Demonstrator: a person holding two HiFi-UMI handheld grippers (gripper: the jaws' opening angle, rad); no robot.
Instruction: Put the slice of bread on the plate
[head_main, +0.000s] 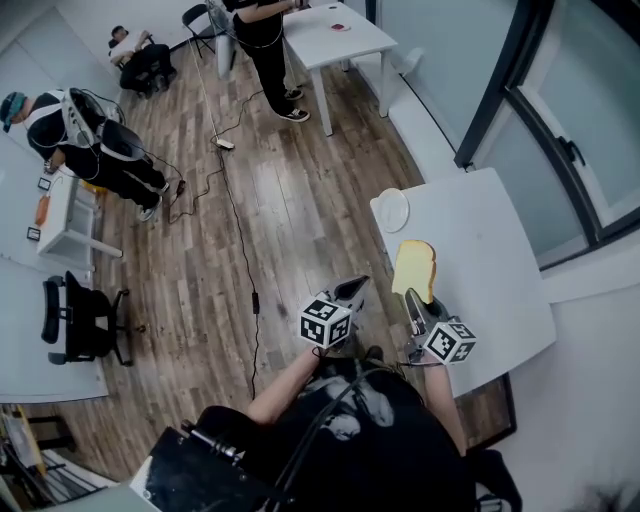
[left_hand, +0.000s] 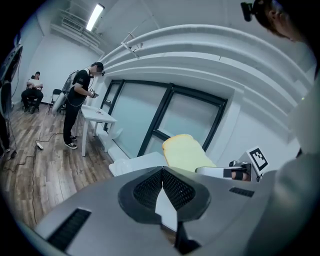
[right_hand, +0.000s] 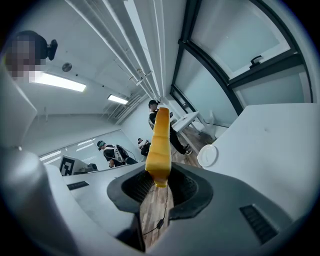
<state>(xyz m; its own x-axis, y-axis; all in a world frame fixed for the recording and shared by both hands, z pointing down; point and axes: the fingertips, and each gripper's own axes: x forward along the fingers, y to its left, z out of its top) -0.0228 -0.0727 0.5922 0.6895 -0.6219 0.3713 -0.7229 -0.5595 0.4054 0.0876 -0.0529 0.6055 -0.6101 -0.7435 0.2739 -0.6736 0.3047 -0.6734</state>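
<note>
The pale yellow slice of bread with a tan crust (head_main: 414, 268) is held off the table, pinched by its lower edge and standing upright on edge. In the right gripper view its thin side is seen rising straight out of the jaws. The grey two-jaw right gripper (head_main: 415, 305) is clamped on that lower edge, with the pads pressed against both faces of the slice.

The small round white plate (head_main: 391, 210) lies flat and bare near the far left corner of the white rectangular table (head_main: 480, 250). It is ahead of the slice and apart from it, and nothing is seen on the stretch of table between them.

The grey left gripper (head_main: 352, 290) is held just beside the right one, over the brown wooden floor (head_main: 270, 200) at the table's near edge. Its jaws are brought together at the tips and nothing is caught between them, so it appears to have no part in this step.

The step in hand is judged to be the carry: the slice has been picked up but not yet set down. For the next move, the slice would need to be brought forward until it is over the plate and tipped from upright to flat. It would then be lowered onto the plate's middle before the right jaws are parted. Because only a narrow edge is gripped, a gentle tilt is called for, or the soft slice could bend or tear.
</note>
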